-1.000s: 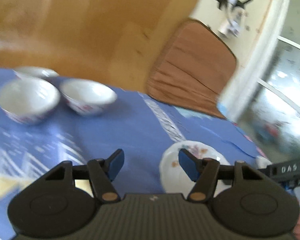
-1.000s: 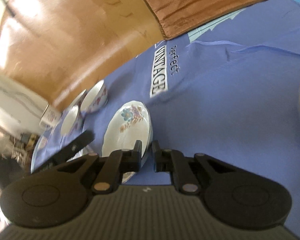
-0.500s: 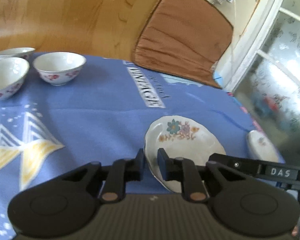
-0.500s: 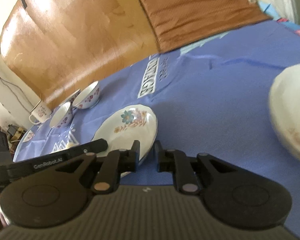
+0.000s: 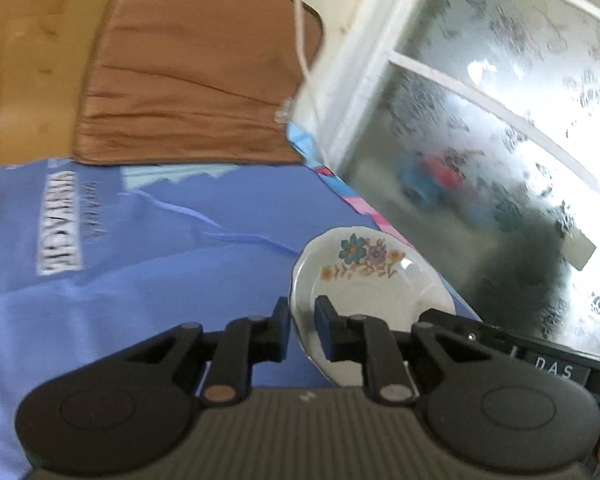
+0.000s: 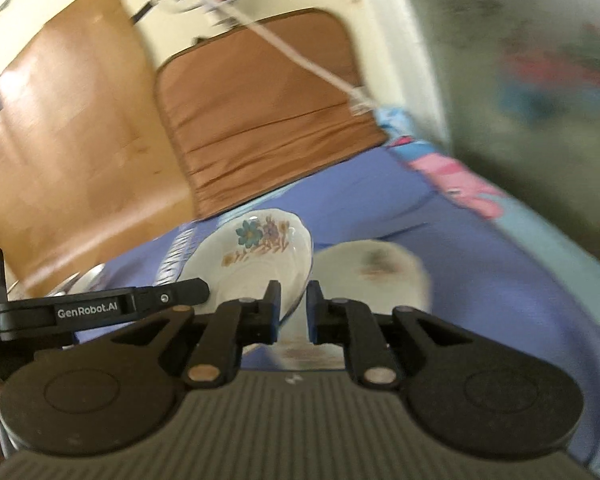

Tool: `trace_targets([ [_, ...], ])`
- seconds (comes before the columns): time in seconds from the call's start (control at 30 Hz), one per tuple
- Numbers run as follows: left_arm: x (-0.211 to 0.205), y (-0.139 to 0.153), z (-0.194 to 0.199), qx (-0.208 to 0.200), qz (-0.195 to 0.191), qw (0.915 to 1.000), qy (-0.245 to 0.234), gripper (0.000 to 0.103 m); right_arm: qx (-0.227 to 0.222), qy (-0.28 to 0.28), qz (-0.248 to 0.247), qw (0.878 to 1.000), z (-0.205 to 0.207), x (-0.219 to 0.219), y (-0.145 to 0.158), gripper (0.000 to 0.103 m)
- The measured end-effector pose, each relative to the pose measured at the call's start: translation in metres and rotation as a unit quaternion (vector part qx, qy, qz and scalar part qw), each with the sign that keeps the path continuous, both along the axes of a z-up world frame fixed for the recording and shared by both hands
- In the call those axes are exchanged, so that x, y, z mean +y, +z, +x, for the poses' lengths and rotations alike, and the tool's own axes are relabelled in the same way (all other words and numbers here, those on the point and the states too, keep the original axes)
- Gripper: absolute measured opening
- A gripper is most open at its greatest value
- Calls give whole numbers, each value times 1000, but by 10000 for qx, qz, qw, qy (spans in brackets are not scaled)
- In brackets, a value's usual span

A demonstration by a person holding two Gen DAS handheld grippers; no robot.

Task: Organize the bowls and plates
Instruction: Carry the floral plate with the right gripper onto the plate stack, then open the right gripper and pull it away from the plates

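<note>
While both grippers pinch opposite rims of one floral plate (image 5: pixel 364 280), it hangs tilted above the blue cloth (image 5: pixel 148 280). Left gripper (image 5: pixel 302 330) clamps its left rim; right gripper (image 6: pixel 292 312) clamps the right rim. A second plate (image 6: pixel 380 272) lies blurred on the cloth just beyond.

Left gripper (image 5: pixel 302 330) fingers closed on the near-left rim of the plate (image 5: pixel 364 280), rim pinched between both pads. Plate is white with a flower print, tilted, floral side facing up. Right gripper (image 5: pixel 520 350) enters from the right, touching the plate's right edge; its state can't be read here. Blue cloth (image 5: pixel 140 260) underneath, brown cushion (image 5: pixel 192 80) behind, frosted window (image 5: pixel 500 120) at right.
</note>
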State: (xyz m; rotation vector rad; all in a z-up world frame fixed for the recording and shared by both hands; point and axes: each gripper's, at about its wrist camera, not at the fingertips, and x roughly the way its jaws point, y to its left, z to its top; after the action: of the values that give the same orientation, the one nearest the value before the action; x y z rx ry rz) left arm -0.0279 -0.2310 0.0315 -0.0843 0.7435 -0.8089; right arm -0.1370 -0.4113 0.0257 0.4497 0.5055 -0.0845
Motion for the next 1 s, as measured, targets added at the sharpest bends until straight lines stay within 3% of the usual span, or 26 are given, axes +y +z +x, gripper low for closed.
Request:
trace_targets([
  [0.27, -39, -17, 1, 0, 358, 9993, -146, 16, 110, -337, -54, 9994, 0, -16, -20, 19],
  [0.4, -40, -14, -5, -289, 422, 9986, -142, 23, -75, -567, -284, 9980, -2, -15, -16, 23],
  [0.5, -31, -9, -4, -375, 366, 9986, -42, 25, -181, -738, -430, 9962, -3, -15, -13, 35],
  [0.7, 12, -5, 9, -296, 190, 9986, 401, 26, -396, -726, -715, 9940, -3, -6, -5, 36],
  [1.0, 117, -19, 22, -294, 322, 9883, 1459, 26, -457, 193, -582, 9971, 27, 49, -1, 36],
])
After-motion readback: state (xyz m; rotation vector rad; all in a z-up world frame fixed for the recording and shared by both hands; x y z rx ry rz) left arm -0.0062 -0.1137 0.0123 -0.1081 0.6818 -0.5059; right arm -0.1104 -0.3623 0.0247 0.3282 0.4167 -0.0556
